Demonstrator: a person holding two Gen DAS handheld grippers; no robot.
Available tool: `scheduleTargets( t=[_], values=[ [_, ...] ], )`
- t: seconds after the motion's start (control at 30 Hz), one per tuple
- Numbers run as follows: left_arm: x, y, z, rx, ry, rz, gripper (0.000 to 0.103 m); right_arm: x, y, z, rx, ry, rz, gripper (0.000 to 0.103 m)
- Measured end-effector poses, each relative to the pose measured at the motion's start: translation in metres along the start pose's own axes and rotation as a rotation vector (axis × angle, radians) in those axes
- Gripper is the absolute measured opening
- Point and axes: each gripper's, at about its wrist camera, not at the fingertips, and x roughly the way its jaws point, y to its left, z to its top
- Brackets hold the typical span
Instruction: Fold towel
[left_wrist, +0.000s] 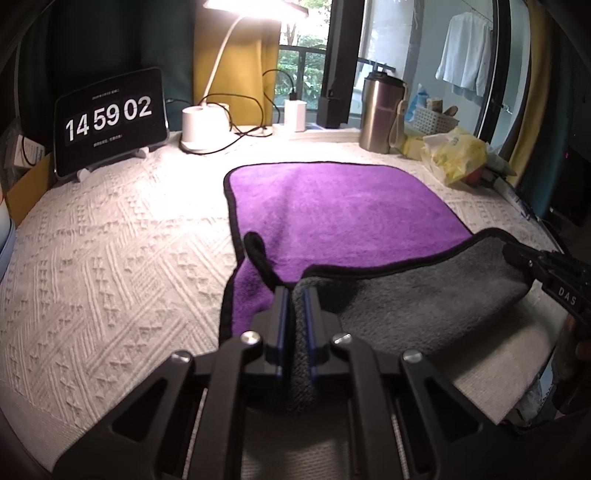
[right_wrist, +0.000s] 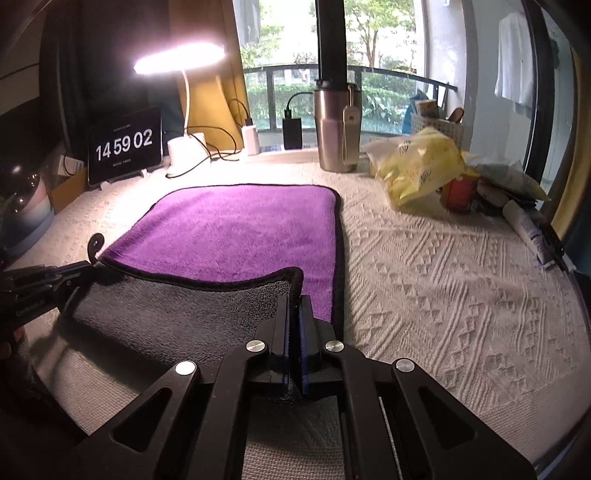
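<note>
A purple towel (left_wrist: 332, 206) with a black hem and a grey underside lies on the white textured table cover; it also shows in the right wrist view (right_wrist: 236, 229). Its near edge is lifted and turned over, showing the grey side (left_wrist: 413, 295). My left gripper (left_wrist: 295, 295) is shut on the towel's near left corner. My right gripper (right_wrist: 294, 301) is shut on the near right corner. Each gripper shows at the edge of the other's view: the right one (left_wrist: 517, 254) and the left one (right_wrist: 86, 267).
A tablet clock (left_wrist: 109, 122) stands at the back left, next to a lit desk lamp (left_wrist: 205, 127). A steel tumbler (left_wrist: 380, 110), a basket (left_wrist: 434, 120) and yellow bags (left_wrist: 456, 153) sit at the back right. A tube (right_wrist: 526, 230) lies at the right edge.
</note>
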Motion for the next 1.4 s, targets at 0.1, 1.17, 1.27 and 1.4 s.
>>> scheduleTargets(
  t=[0.1,1.17,1.27,1.4],
  values=[
    [-0.004,-0.001,0.001,0.001,-0.012,-0.008,0.009,-0.005,0.000,0.003,0.002,-0.019,0.001,0.005],
    [-0.029,-0.006,0.053,0.054,-0.171,0.016,0.009,-0.029,-0.004,0.043,-0.019,-0.193,-0.006,0.005],
    [-0.027,-0.006,0.059,0.054,-0.186,0.020,0.009,-0.025,-0.007,0.048,-0.020,-0.199,-0.011,0.005],
    [-0.022,-0.004,0.066,0.047,-0.195,0.024,0.009,-0.020,-0.010,0.055,-0.026,-0.210,-0.014,0.005]
  ],
)
